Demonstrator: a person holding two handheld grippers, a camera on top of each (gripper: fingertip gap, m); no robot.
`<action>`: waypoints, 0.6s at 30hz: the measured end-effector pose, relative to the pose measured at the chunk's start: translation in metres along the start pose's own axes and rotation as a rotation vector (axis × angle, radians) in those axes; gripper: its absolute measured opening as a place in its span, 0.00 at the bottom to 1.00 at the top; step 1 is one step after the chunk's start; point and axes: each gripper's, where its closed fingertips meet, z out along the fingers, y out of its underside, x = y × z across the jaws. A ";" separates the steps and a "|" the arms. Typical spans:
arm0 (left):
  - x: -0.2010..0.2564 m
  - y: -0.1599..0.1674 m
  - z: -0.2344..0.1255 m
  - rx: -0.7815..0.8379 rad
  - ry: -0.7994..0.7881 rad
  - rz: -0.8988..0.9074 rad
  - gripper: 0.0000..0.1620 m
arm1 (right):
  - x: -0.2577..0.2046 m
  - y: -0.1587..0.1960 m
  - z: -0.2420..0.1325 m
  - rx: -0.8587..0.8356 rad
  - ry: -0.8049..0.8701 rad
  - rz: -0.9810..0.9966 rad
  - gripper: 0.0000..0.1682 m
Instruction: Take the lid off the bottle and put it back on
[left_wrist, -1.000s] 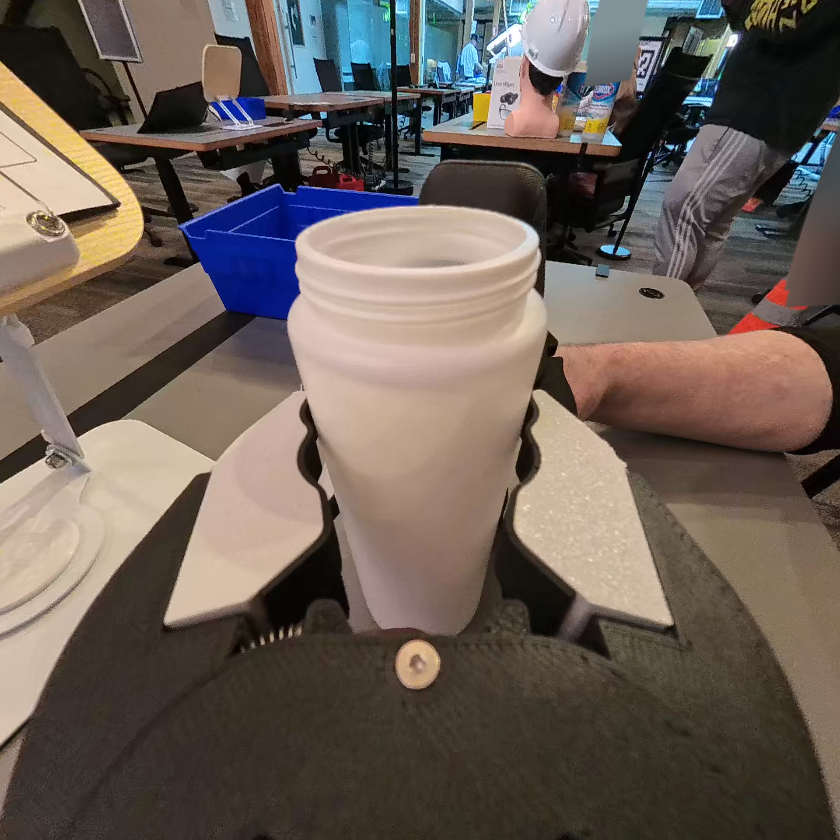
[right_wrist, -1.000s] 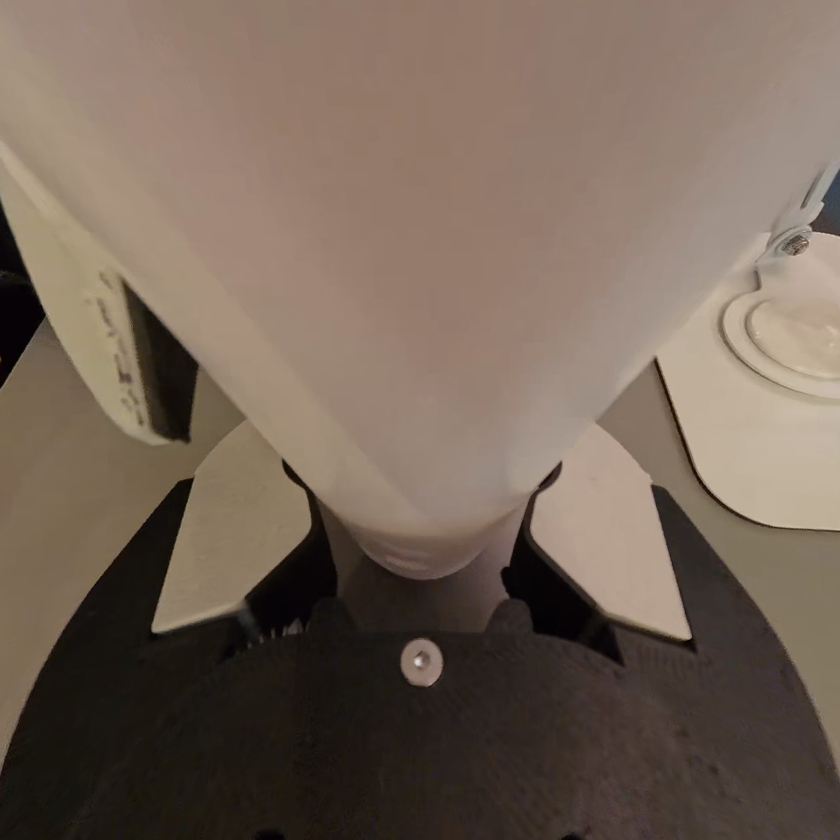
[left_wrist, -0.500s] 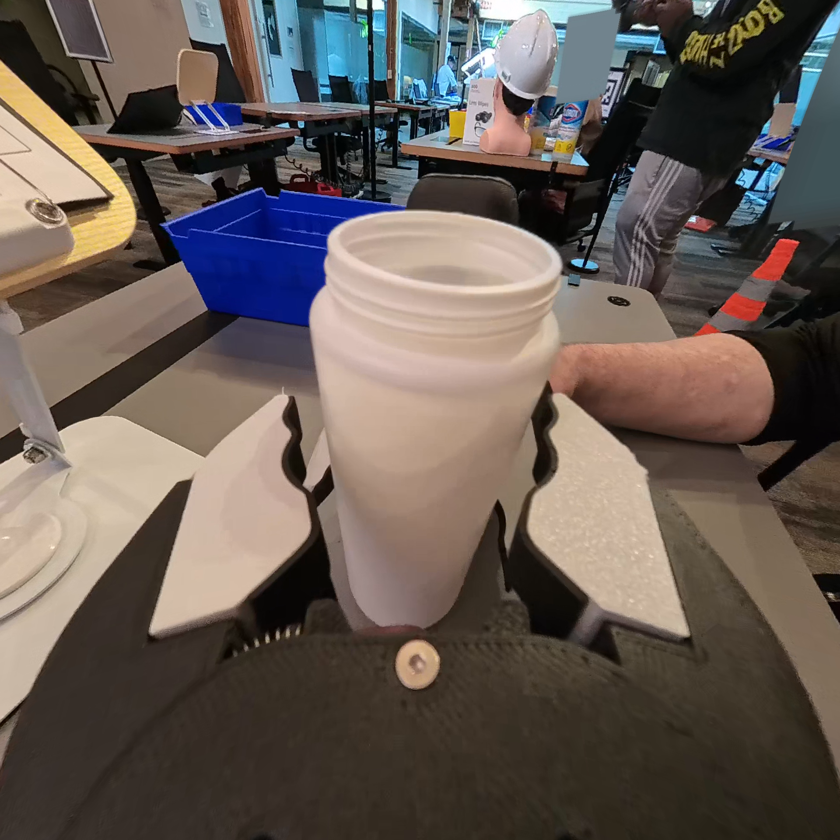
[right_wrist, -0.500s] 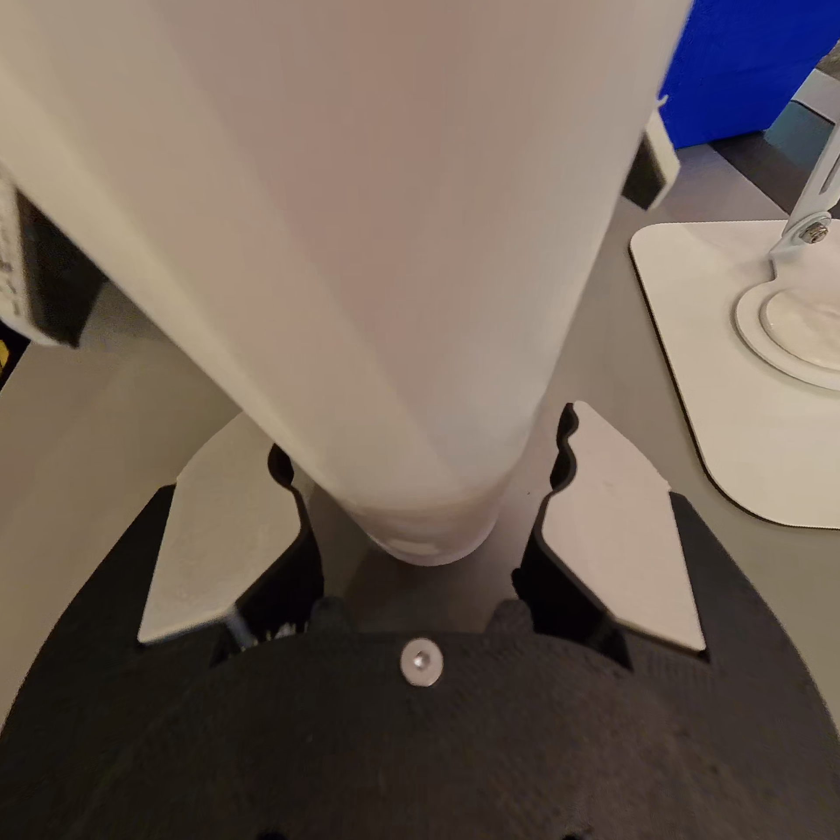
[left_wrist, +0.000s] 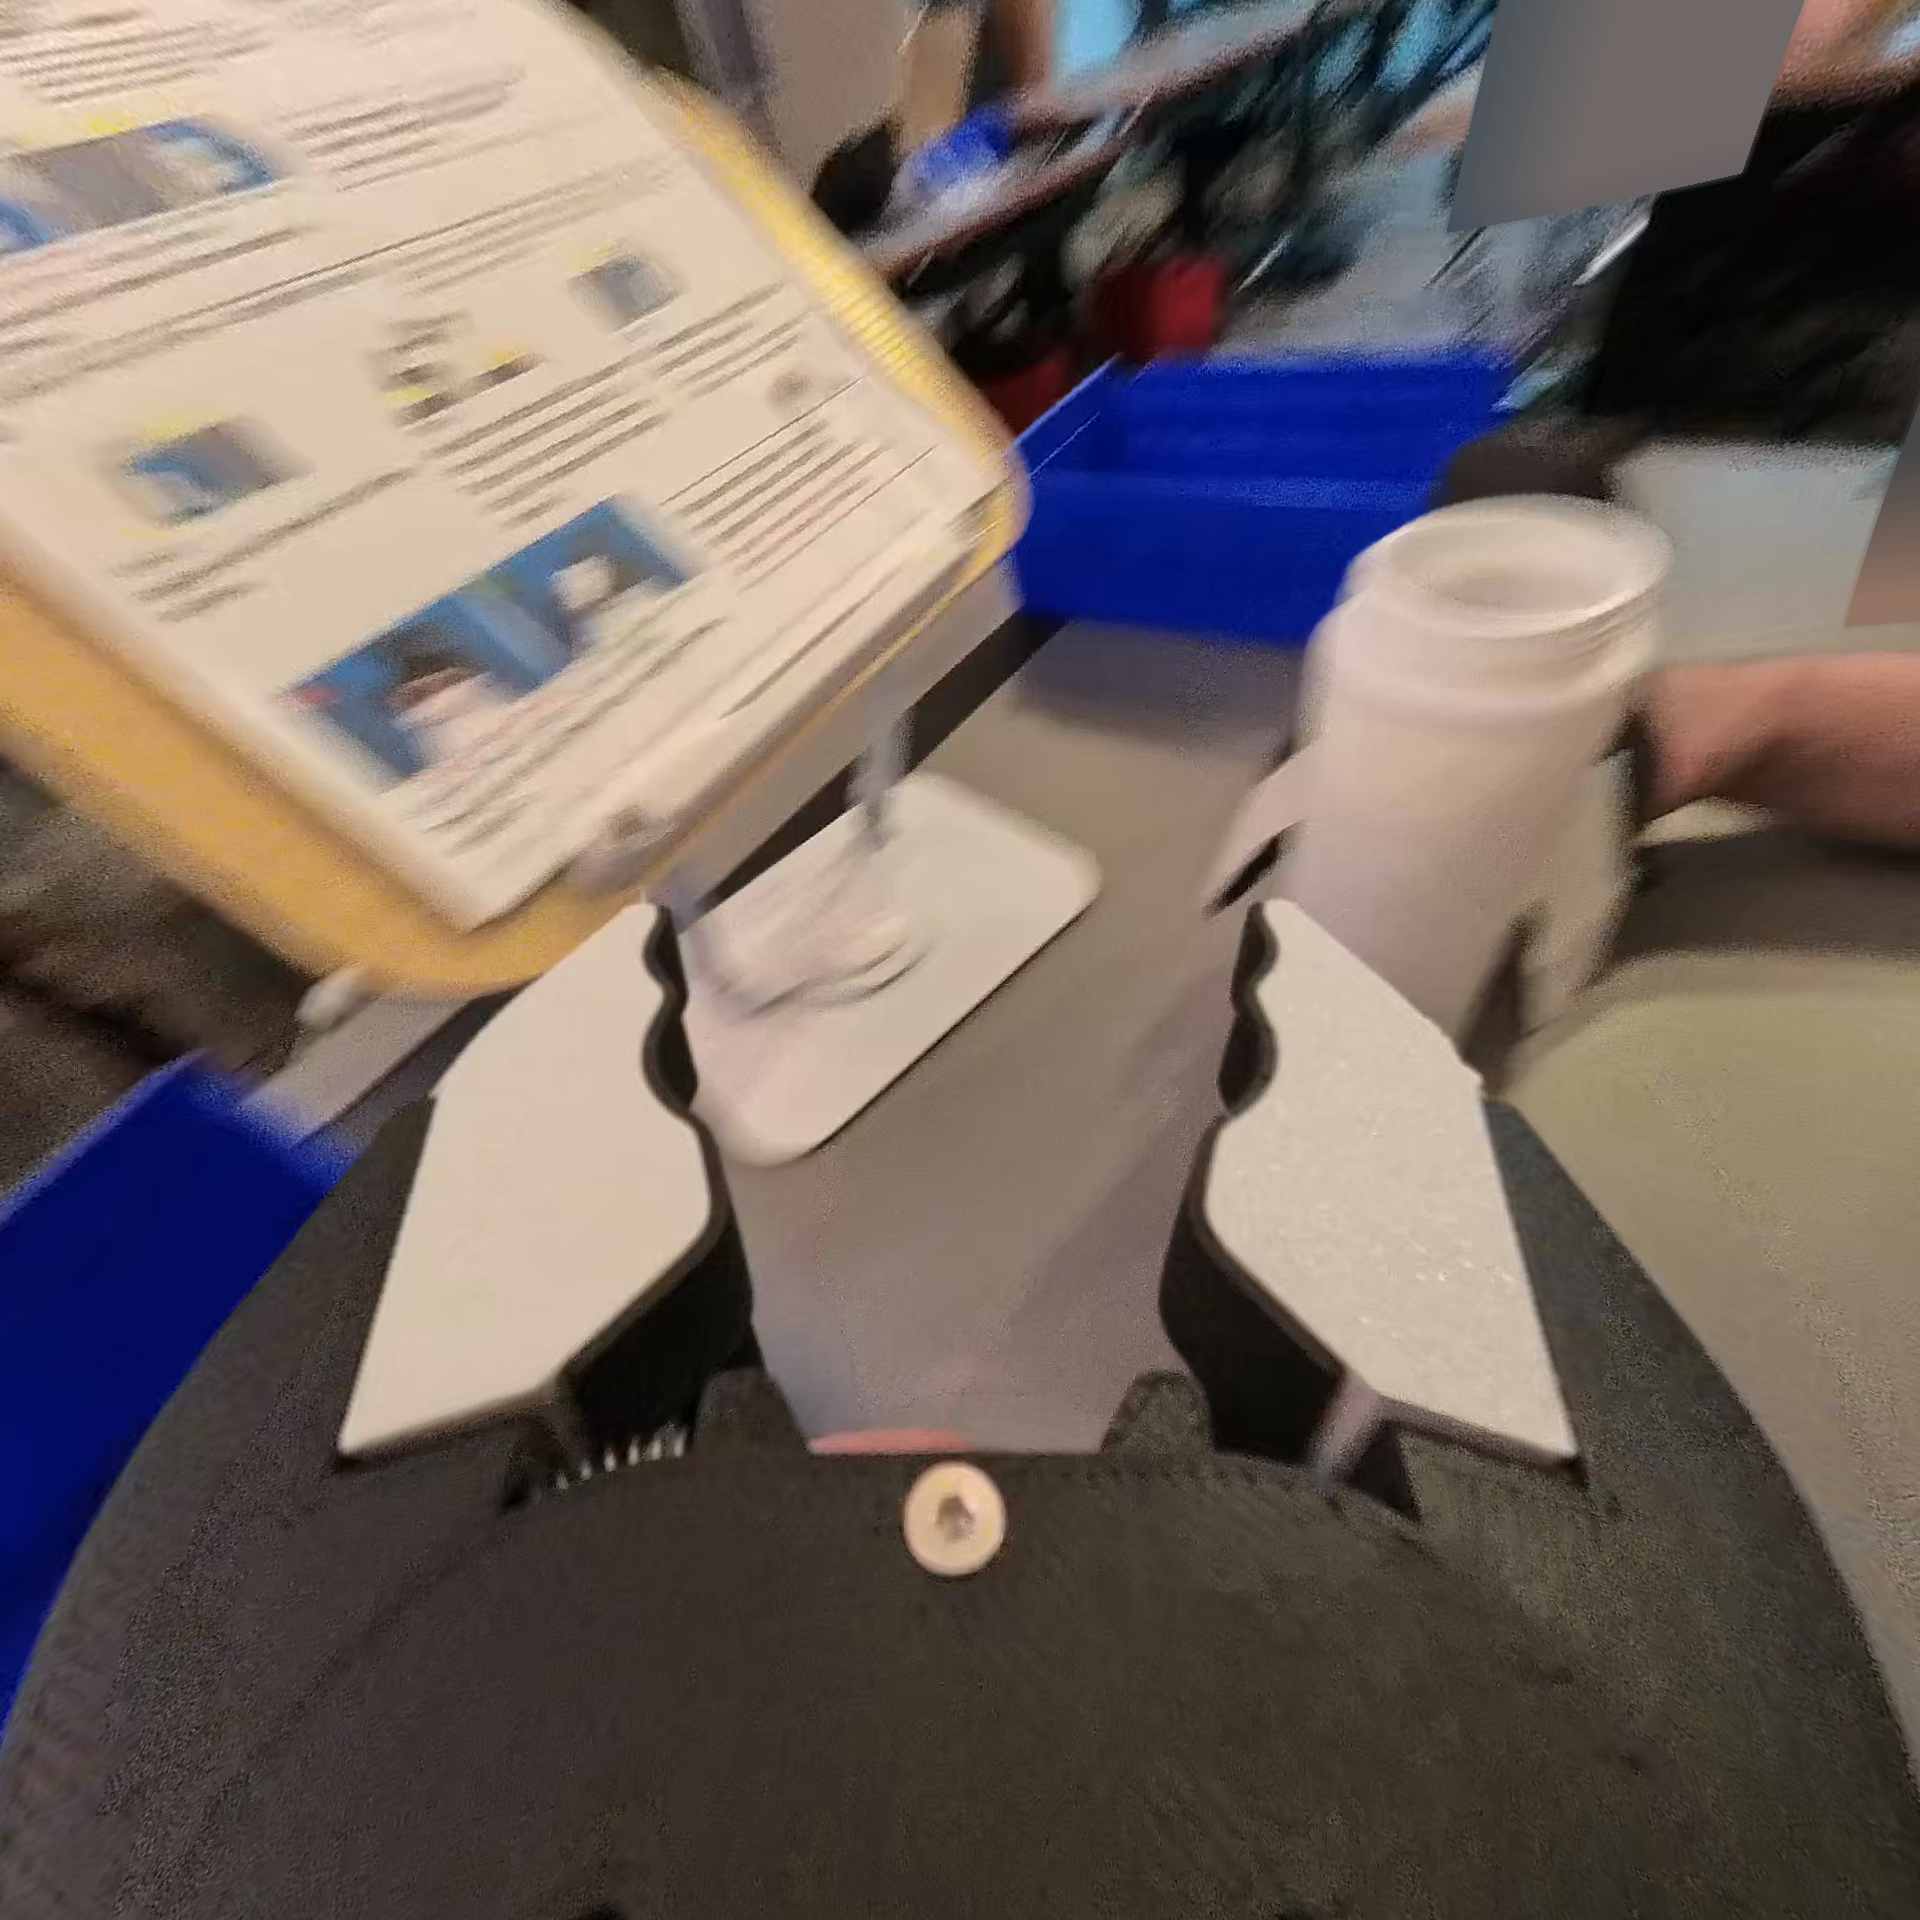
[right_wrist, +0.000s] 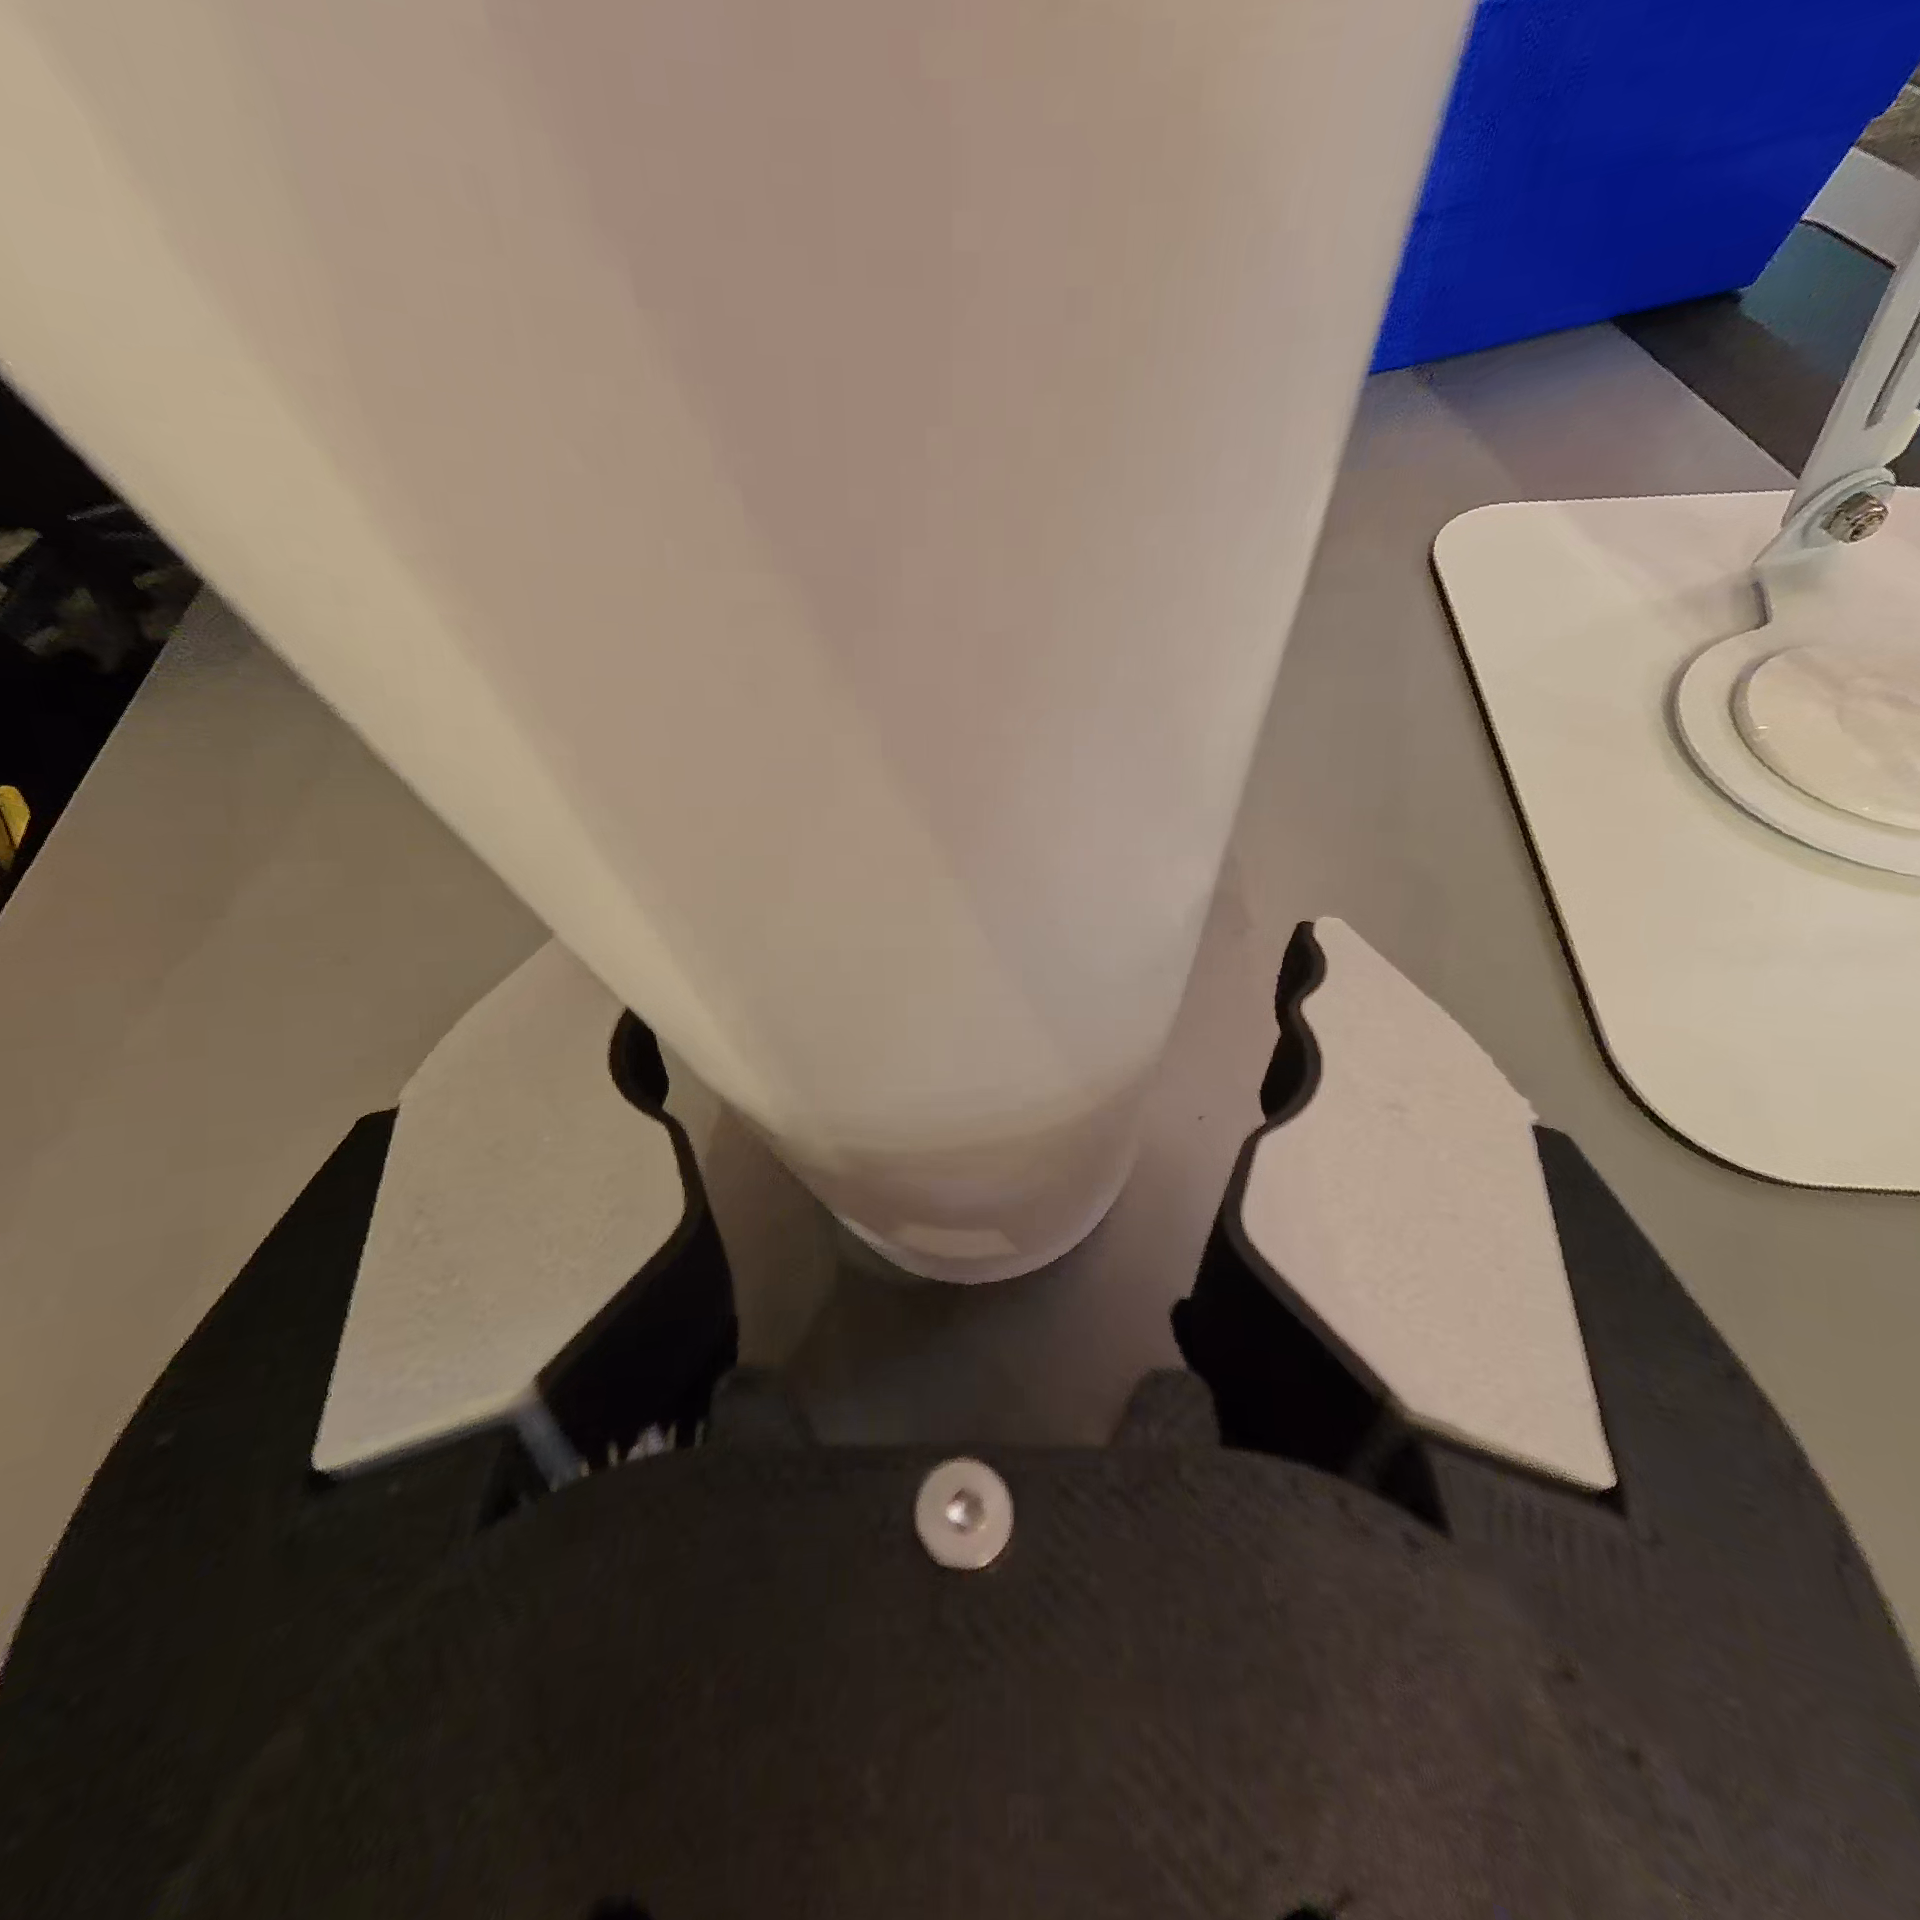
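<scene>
The left gripper (left_wrist: 956, 1081) has let go and swung aside — jaws spread, empty. The lidless white bottle (left_wrist: 1455, 748) now sits between the right gripper's (right_wrist: 966, 1070) parted jaws — recapping remains.

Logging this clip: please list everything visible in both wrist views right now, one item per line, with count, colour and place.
bottle: one, white, mouth open, upright on the table between the right gripper's fingers
lid: none in view
board with a printed sheet: one, yellowish edge, tilted on a stand at left; blurred
stand base: one, white, flat on the table beside the bottle
blue bin: one, behind the bottle; another blue edge at lower left, too blurred to identify
table: one, grey
forearm: one, behind the bottle at right
left gripper: black with grey pads, open, empty
right gripper: same colours, open around the bottle's base
</scene>
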 end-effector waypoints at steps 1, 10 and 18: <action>-0.028 0.009 -0.014 -0.094 -0.077 0.043 0.61 | 0.000 0.000 0.000 -0.001 0.000 0.000 0.68; -0.192 0.167 -0.064 -0.940 -0.116 0.199 0.60 | -0.002 0.003 0.002 -0.019 -0.012 -0.003 0.70; -0.213 0.249 -0.057 -1.340 0.054 0.264 0.59 | 0.000 0.003 0.000 -0.015 -0.009 0.002 0.70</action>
